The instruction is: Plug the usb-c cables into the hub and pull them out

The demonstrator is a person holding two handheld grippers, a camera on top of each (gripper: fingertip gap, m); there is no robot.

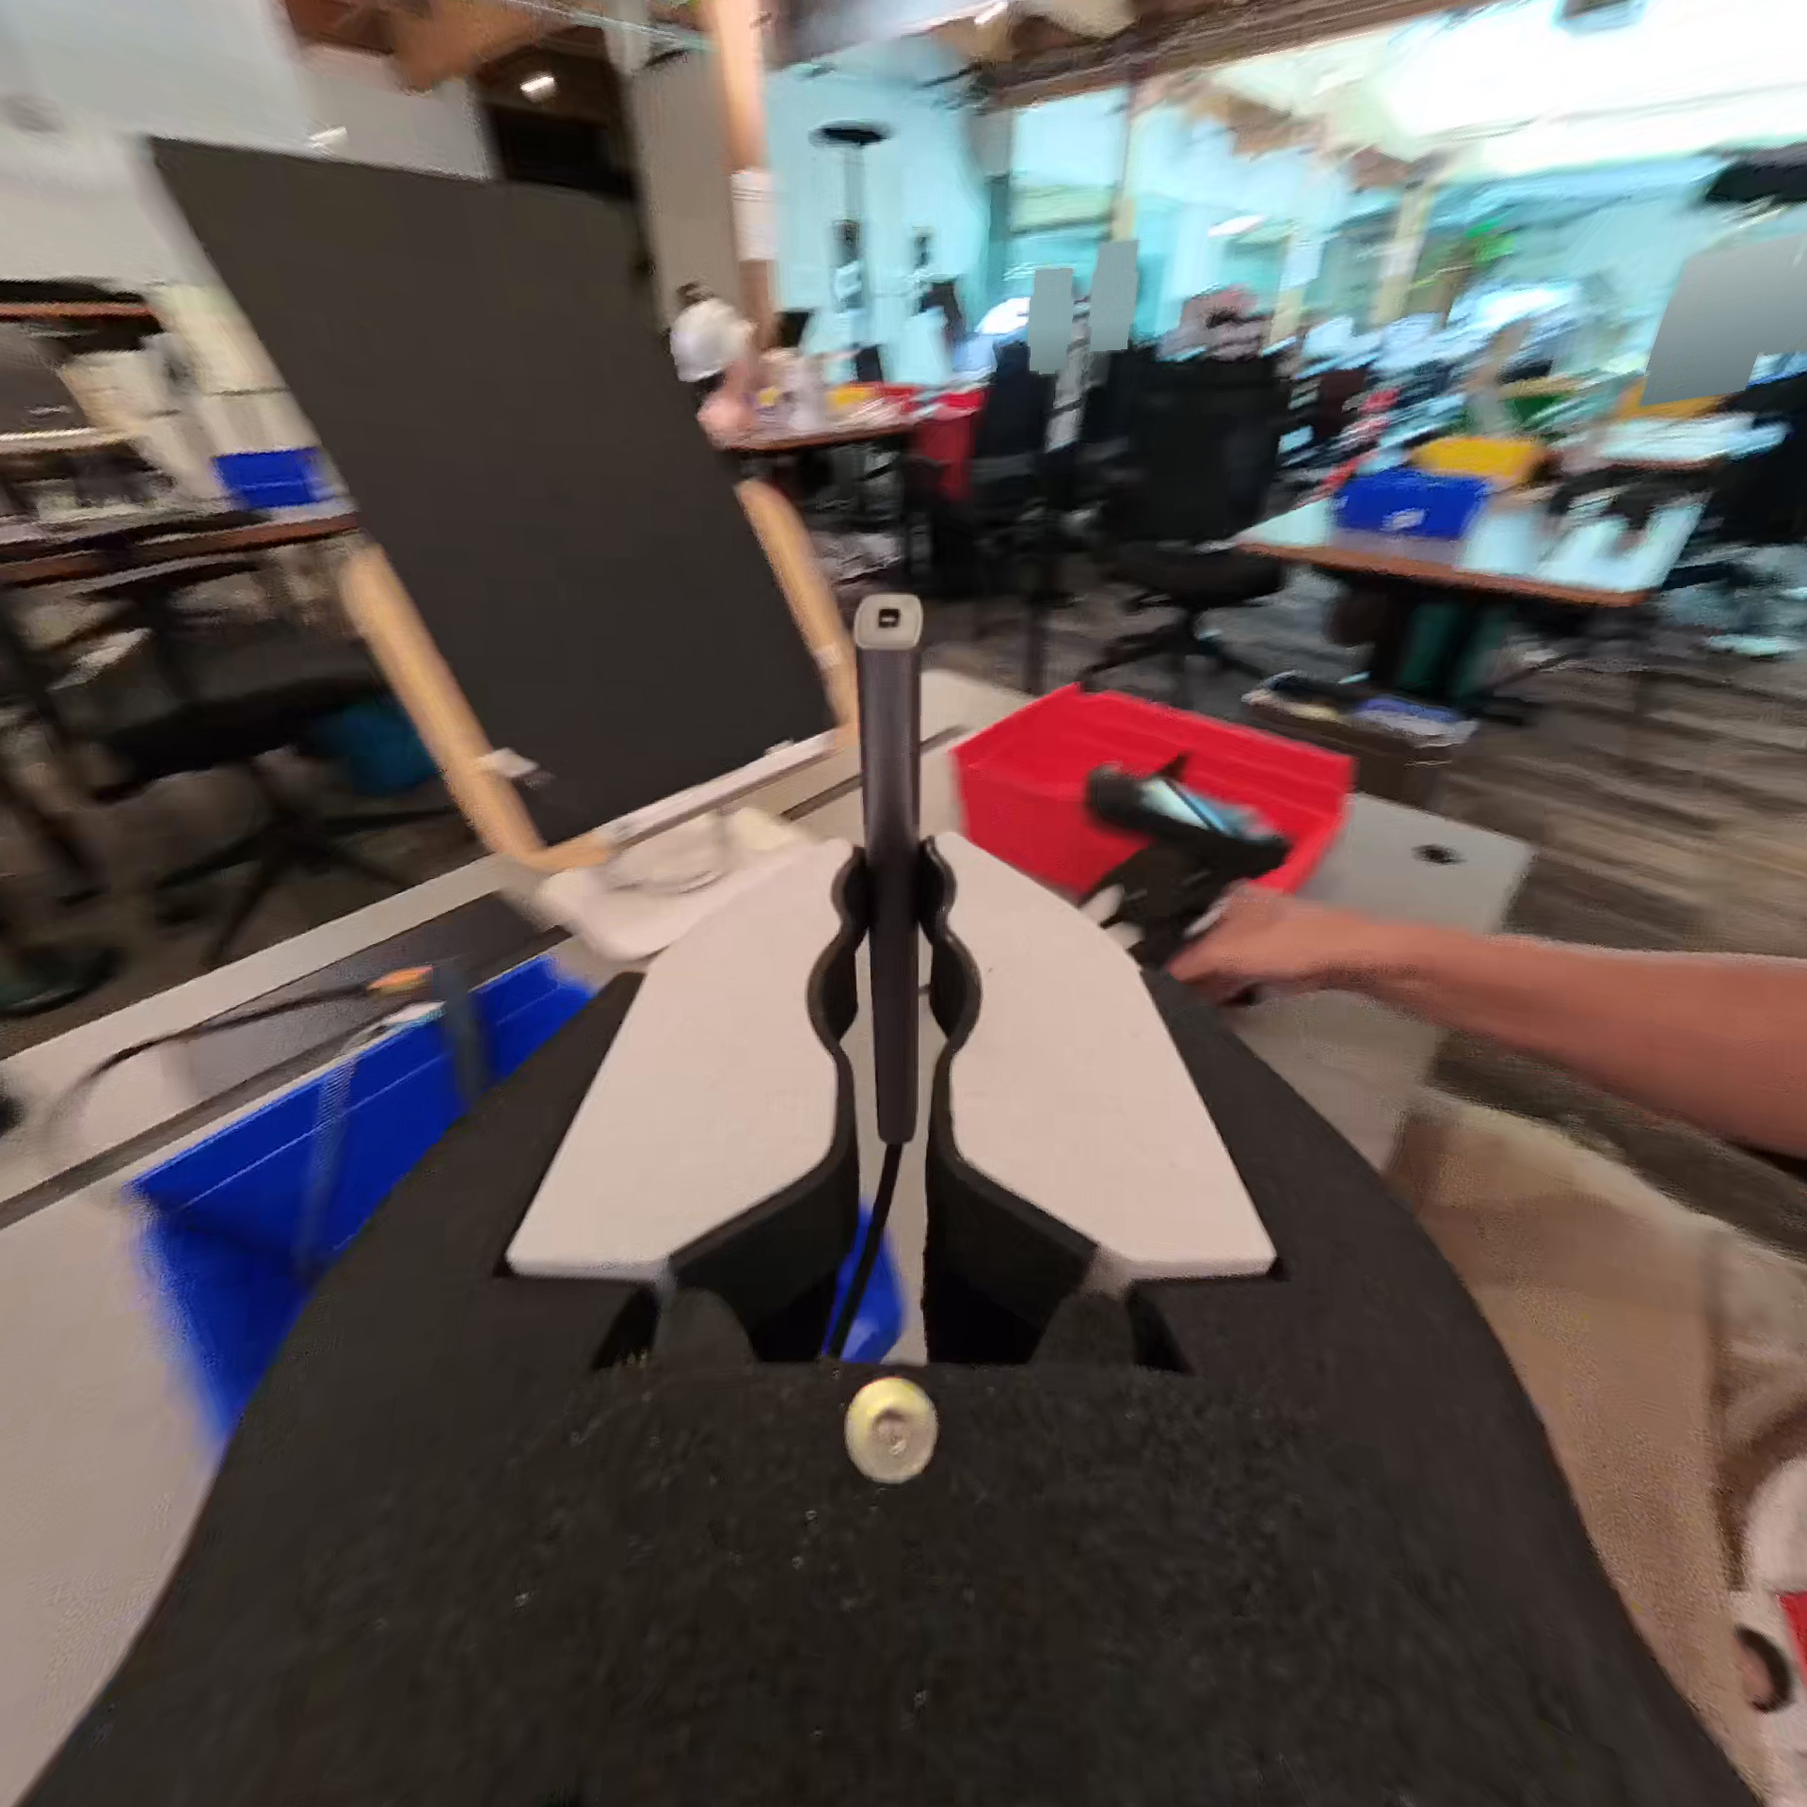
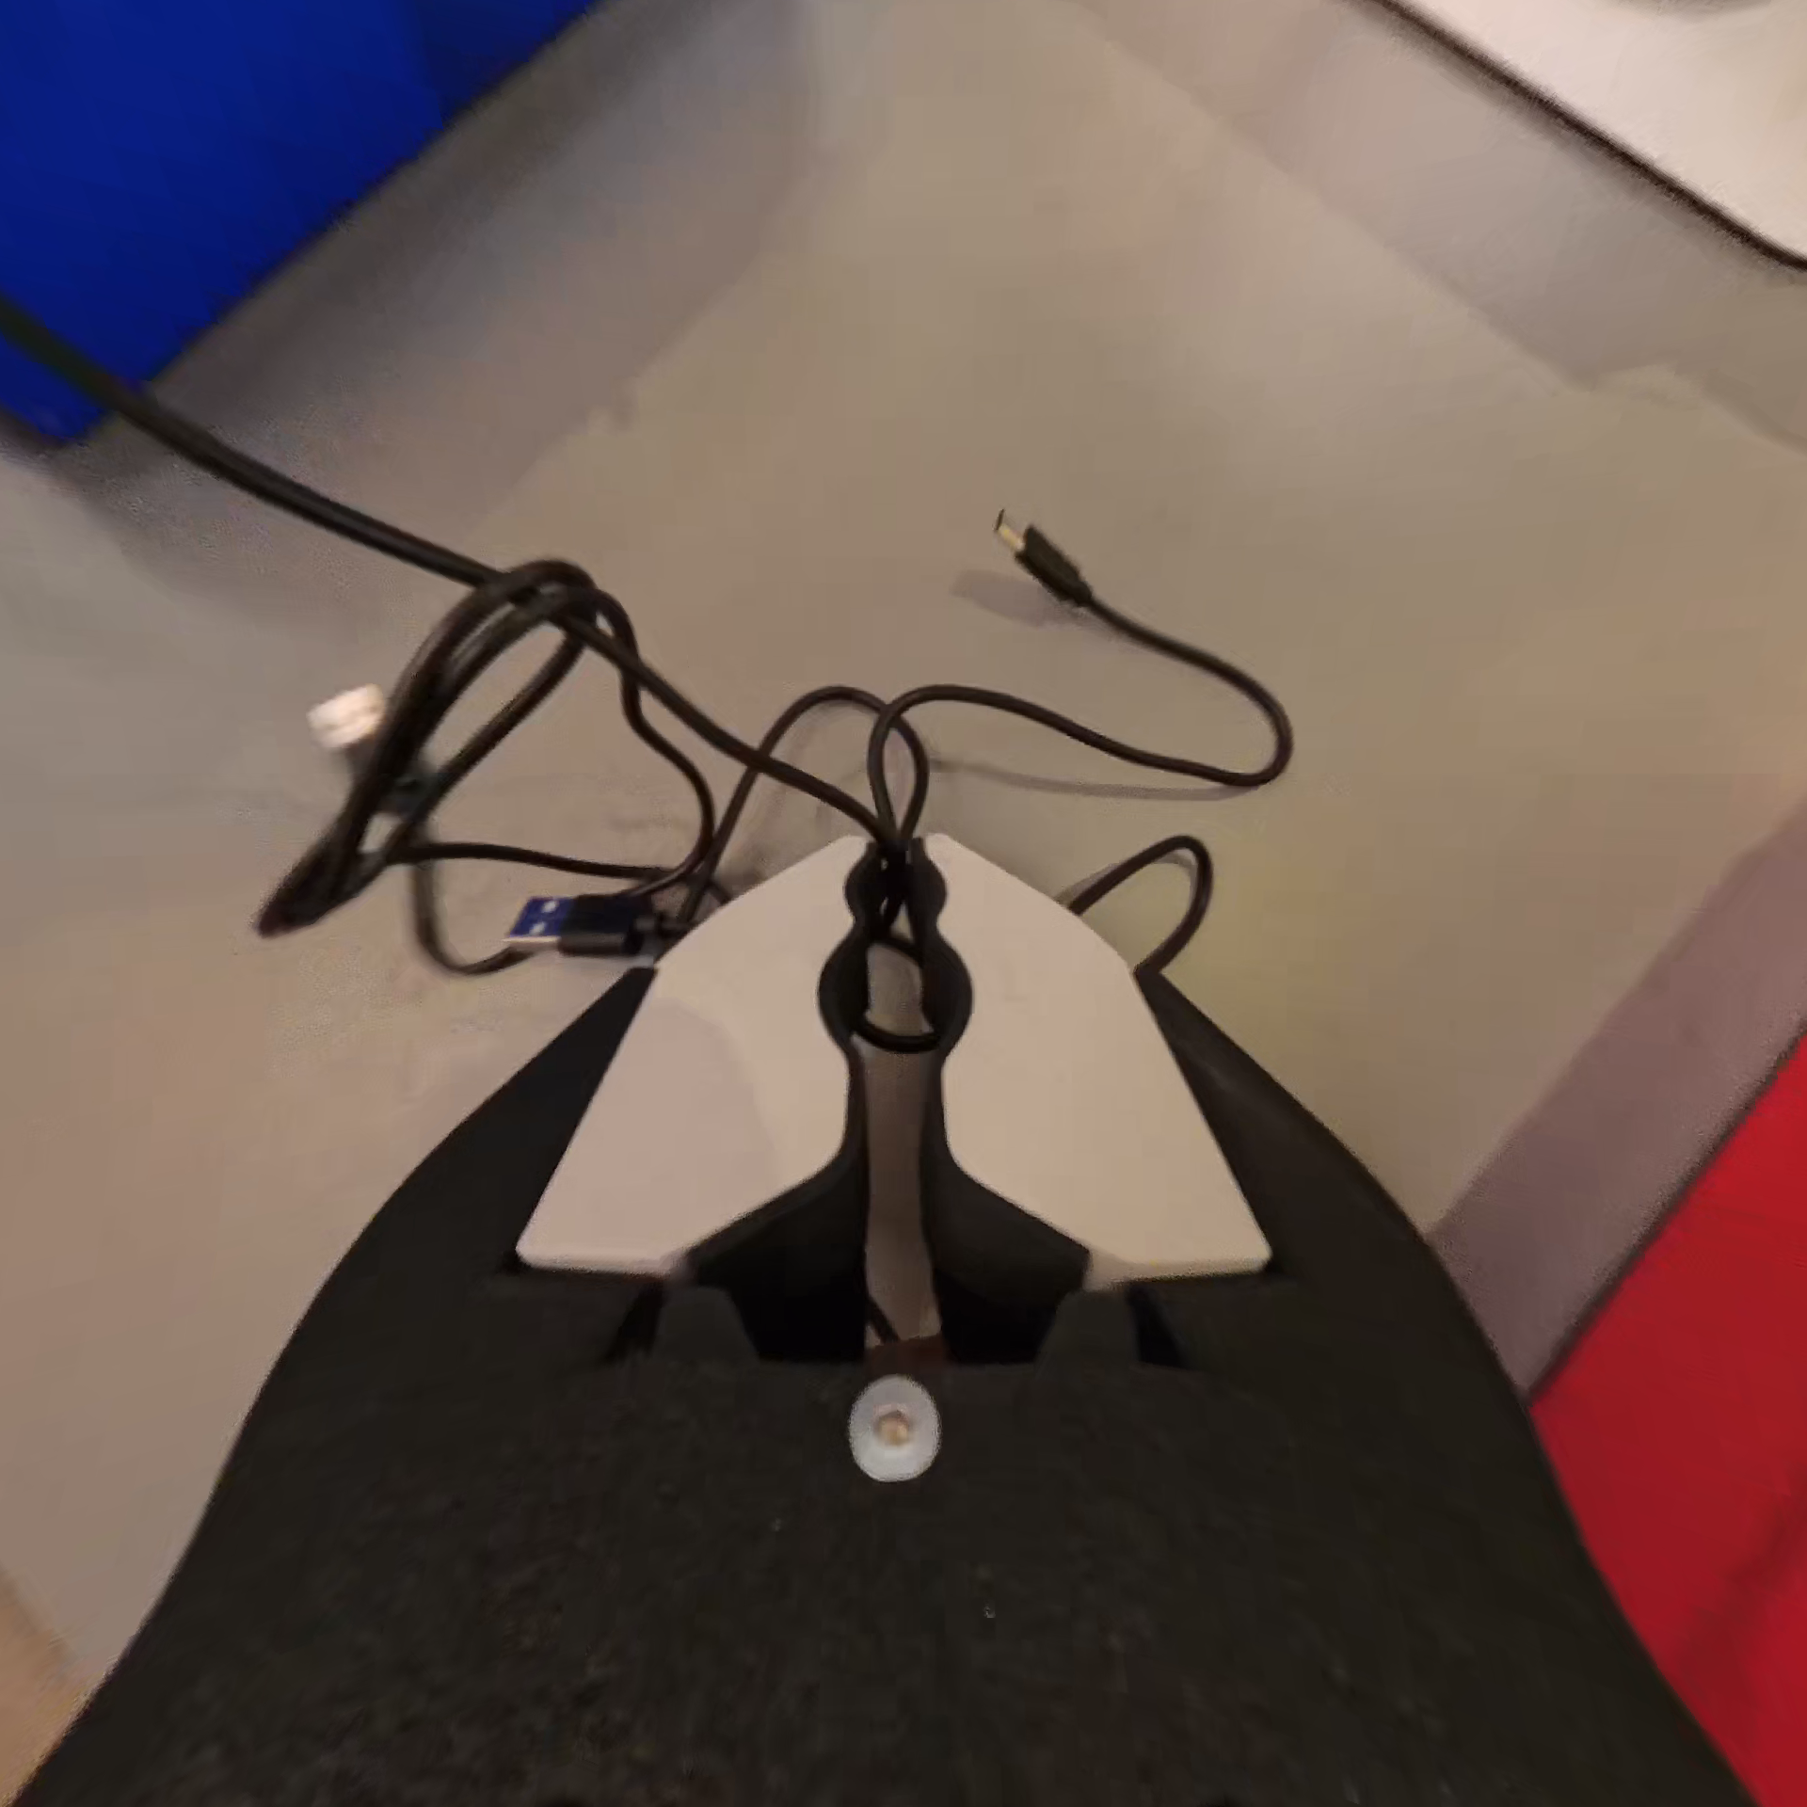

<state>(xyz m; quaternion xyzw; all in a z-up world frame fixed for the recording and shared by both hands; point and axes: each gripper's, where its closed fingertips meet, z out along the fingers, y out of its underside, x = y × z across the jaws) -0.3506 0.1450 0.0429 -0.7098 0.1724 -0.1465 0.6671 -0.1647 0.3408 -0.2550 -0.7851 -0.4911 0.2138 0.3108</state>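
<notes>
My left gripper point(image 1: 892, 860) is shut on a slim dark grey hub point(image 1: 888, 782). The hub stands upright between the fingers, its port end up, its own cord hanging down below. My right gripper point(image 2: 892, 856) is shut on thin black cables point(image 2: 895, 772), pinched near the fingertips above the grey table. One cable loops right and ends in a free USB-C plug point(image 2: 1041, 557) lying on the table. A blue-tipped USB-A plug point(image 2: 577, 924) lies to the left among a tangle of black cable point(image 2: 460, 704). The right gripper point(image 1: 1183, 831) also shows in the left wrist view, held by a hand.
A red bin point(image 1: 1124, 782) stands on the table behind the right hand, and shows at the right edge of the right wrist view point(image 2: 1711, 1369). A blue bin point(image 1: 323, 1124) sits at the left. A tilted dark board point(image 1: 469, 469) stands behind. A person's arm point(image 1: 1516, 1007) reaches in from the right.
</notes>
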